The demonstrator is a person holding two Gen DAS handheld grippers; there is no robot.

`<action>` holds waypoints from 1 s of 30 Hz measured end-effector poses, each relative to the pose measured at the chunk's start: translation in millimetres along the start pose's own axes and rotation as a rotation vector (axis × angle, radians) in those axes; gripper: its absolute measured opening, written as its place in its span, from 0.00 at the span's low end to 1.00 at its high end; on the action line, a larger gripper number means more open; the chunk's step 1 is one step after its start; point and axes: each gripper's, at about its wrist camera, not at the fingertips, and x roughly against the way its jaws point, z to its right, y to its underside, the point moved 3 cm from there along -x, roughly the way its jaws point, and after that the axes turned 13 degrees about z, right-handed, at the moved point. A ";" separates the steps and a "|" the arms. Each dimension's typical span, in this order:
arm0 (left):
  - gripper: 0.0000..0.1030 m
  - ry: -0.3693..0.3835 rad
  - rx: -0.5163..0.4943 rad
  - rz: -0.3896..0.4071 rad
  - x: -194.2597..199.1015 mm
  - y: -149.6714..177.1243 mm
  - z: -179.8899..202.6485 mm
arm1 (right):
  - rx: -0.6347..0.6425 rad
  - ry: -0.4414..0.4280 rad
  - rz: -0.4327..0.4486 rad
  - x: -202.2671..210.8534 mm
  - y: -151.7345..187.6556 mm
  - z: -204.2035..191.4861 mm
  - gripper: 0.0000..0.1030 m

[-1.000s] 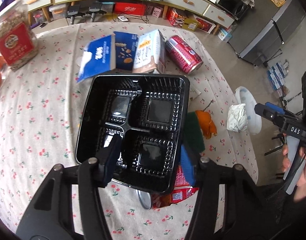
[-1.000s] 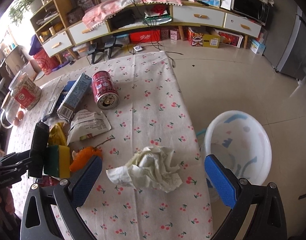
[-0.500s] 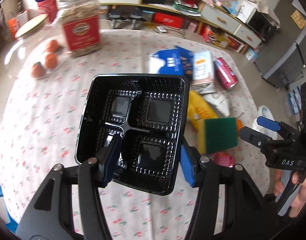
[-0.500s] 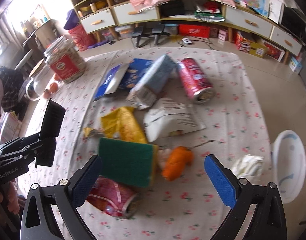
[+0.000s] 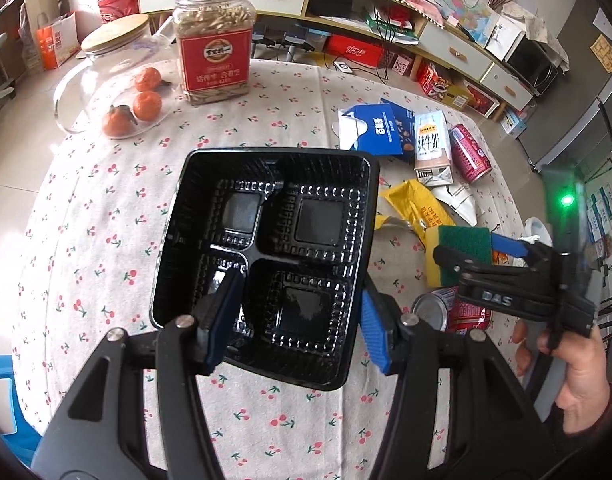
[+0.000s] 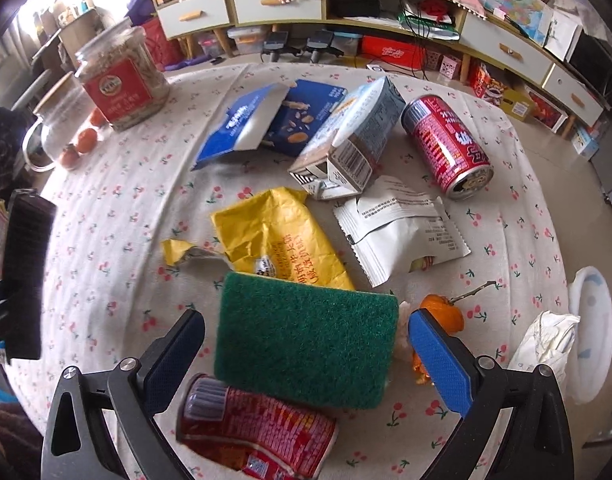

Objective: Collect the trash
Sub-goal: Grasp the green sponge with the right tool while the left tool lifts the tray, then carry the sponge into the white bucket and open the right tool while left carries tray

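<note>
- Trash at table's 3 o'clock: sponge sits on crushed can.
- Right gripper jaws just been closing, straddle sponge, not pressing.
- Left gripper clamped on black tray.
- Risk: sponge slides off can.

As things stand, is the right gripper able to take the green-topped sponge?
Probably yes: the right gripper, jaws just closing a little, straddles the green-topped sponge without touching it; nothing lies on top, though the sponge overlaps a crushed red can.
</note>
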 end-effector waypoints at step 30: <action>0.56 0.080 -0.093 0.041 -2.0 -4.8 67.3 | -0.142 0.063 0.226 115.1 -14.8 131.8 0.85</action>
